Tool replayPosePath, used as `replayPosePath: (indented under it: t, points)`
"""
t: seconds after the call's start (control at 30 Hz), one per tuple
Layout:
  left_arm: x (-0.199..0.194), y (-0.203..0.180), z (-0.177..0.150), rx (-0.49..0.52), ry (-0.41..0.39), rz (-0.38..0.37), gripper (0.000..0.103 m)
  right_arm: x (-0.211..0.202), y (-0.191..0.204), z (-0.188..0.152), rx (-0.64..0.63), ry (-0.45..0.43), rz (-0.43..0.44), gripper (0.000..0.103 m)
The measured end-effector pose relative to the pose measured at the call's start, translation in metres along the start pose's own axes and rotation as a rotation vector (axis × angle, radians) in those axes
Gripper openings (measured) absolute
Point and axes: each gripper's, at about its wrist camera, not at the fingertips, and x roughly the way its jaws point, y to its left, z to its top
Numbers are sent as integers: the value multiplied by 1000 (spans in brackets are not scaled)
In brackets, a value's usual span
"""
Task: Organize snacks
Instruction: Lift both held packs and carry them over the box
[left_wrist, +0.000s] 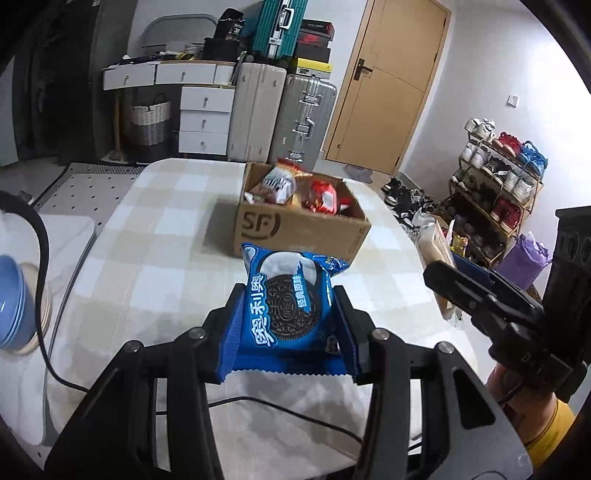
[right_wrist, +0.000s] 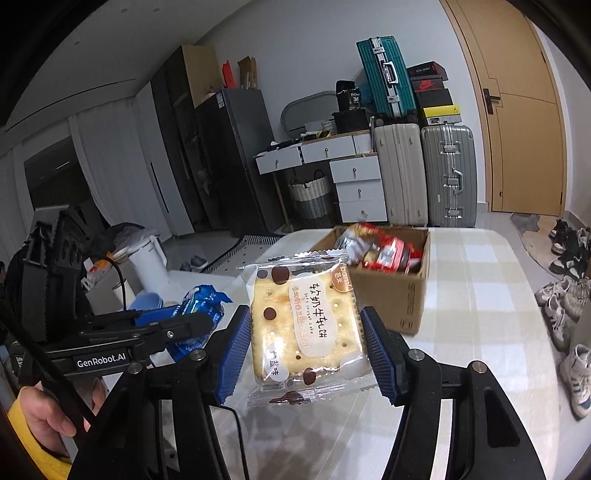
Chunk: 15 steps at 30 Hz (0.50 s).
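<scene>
snack packets (left_wrist: 295, 188) in box (left_wrist: 295, 229), box on table (left_wrist: 147, 236)

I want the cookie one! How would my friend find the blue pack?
Start at the brown cardboard box on the checked table. In front of it, the left gripper holds the blue cookie packet; the other held snack is clear-wrapped.

The left gripper (left_wrist: 291, 314) points forward and downward with its blue-padded jaws clamped on a blue cookie packet (left_wrist: 291, 306), while the right gripper (right_wrist: 304, 343), alongside and more level, clamps a clear cracker packet (right_wrist: 304, 328), each in a yellow-sleeved hand (right_wrist: 48, 410).
</scene>
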Motion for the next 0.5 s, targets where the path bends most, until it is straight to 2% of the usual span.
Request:
replayPosePath:
  t: [0.23,0.5]
  points:
    - [26,-2,62,24,6,-20,42,17,-19,47,-21,-11,-34,60]
    - [93,0,141,72,40,-23,42,56,-48,99,-37,6,-84,60]
